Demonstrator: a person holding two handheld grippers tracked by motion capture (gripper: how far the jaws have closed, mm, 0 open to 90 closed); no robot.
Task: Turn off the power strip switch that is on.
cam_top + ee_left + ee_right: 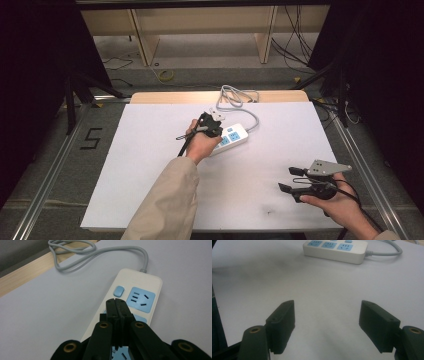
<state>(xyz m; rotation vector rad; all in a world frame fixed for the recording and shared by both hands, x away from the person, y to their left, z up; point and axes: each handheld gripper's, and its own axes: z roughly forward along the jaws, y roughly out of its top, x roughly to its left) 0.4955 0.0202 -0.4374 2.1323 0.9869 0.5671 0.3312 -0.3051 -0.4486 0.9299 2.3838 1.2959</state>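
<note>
From the high view, a white power strip [231, 139] with blue sockets lies near the middle of the white-covered bench [150, 165], a little toward the far edge. Its grey cord [239, 100] runs off the strip's far right end and coils at the bench's far wooden edge. The left gripper [212, 126] sits directly over the strip's near left part, held by the left hand [200, 145], whose beige sleeve [165, 205] reaches in from the bottom. The right gripper [290, 179] rests well apart from the strip, toward the near right corner of the bench, held in the right hand [340, 205], its jaws spread and pointing left toward the middle.

In the left gripper view, the left gripper [117, 301] has its jaws pressed together with nothing between them. The tips stand over the power strip [140, 285], just beside the blue switch button [118, 291] and the nearest blue socket [140, 299]; whether they touch the casing cannot be told. The cord [100, 252] leaves the strip's far end and loops toward the wooden edge.

In the right gripper view, the right gripper [327, 322] is wide open and empty, above bare white surface. The power strip [335, 248] lies far ahead of it, toward the top, with its cord [387, 252] trailing off to the right.
</note>
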